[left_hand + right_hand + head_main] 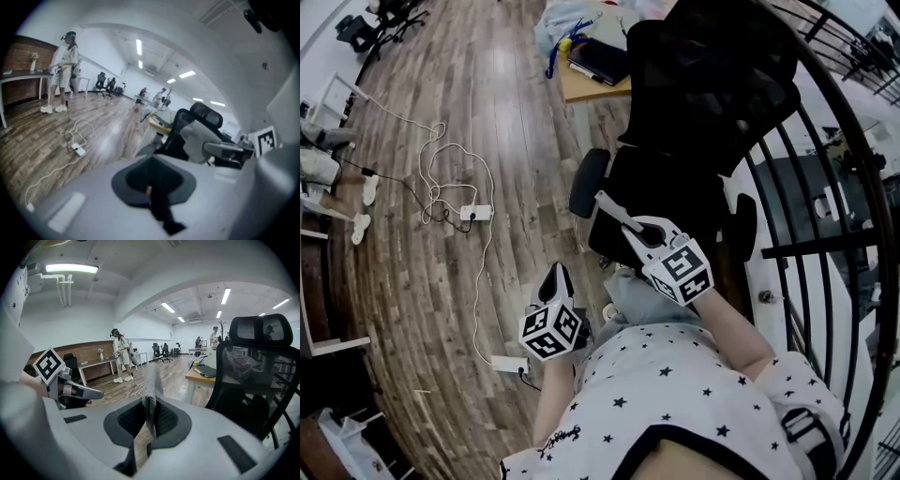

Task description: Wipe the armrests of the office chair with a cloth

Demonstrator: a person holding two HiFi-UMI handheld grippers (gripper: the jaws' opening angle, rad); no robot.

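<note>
The black office chair [712, 84] stands in front of me, its mesh back also in the right gripper view [255, 380]. Its two armrests [586, 183] [742, 227] flank the seat. My right gripper [607, 202] hovers over the seat close to the left-hand armrest, shut on a grey cloth [151, 390] that sticks up between its jaws. In the left gripper view that cloth [197, 139] bunches at the right gripper's tip. My left gripper [556, 278] hangs lower left, off the chair, above the floor. Its jaws [154, 190] are together with nothing in them.
A wooden desk [581, 86] with a dark notebook stands behind the chair. White cables and a power strip [474, 213] lie on the wood floor at left. A black railing [825, 187] runs down the right. A person [65, 70] stands far off.
</note>
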